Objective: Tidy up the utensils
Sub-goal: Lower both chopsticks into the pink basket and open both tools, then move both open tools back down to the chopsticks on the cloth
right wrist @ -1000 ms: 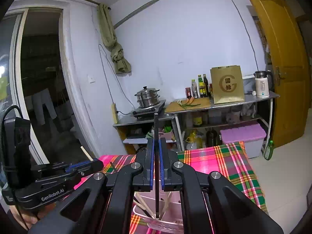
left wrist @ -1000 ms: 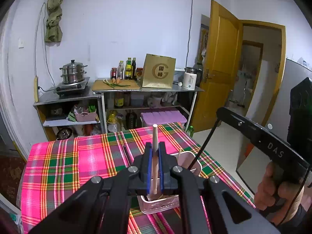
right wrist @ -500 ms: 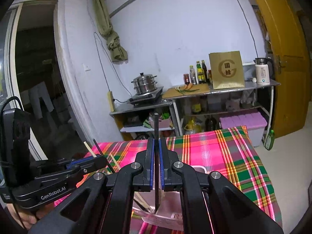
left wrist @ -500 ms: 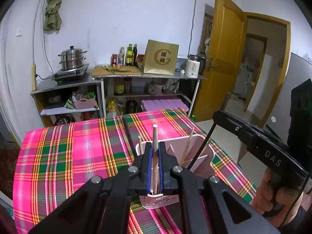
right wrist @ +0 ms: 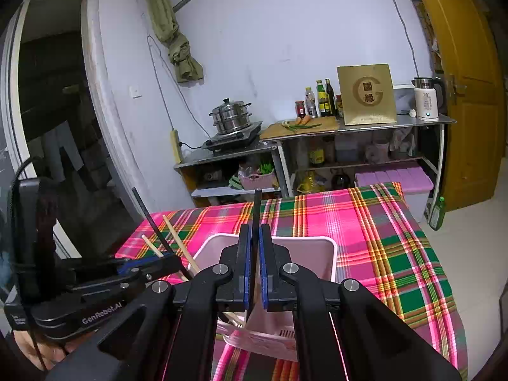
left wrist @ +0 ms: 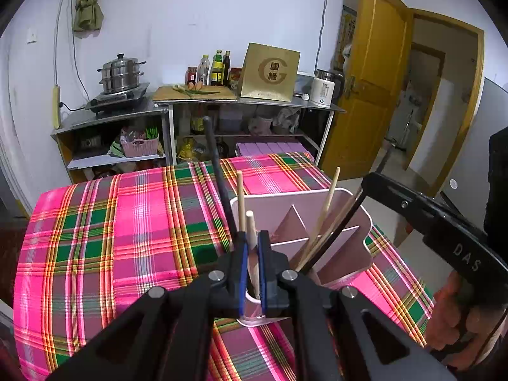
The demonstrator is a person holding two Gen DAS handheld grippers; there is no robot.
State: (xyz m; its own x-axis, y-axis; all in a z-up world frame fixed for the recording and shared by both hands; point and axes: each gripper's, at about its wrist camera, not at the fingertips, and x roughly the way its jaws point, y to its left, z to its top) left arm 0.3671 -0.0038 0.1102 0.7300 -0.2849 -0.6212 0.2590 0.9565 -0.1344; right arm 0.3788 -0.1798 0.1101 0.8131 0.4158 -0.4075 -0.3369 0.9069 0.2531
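A pink divided utensil holder stands on the plaid tablecloth. My left gripper is shut on a pale wooden chopstick, held upright with its lower end inside the holder's near compartment. A black chopstick and wooden chopsticks lean in the holder. In the right wrist view my right gripper is shut on a thin black chopstick over the pink holder, with the lower end hidden behind the jaws. The left gripper shows beside it on the left.
Metal shelves against the far wall carry a steamer pot, bottles, a gold box and a kettle. A yellow door stands open on the right. A person's hand grips the right tool.
Both grippers have come down toward the holder with their chopsticks still gripped. The holder now looks nearer and larger, and the sticks reach deeper into it.
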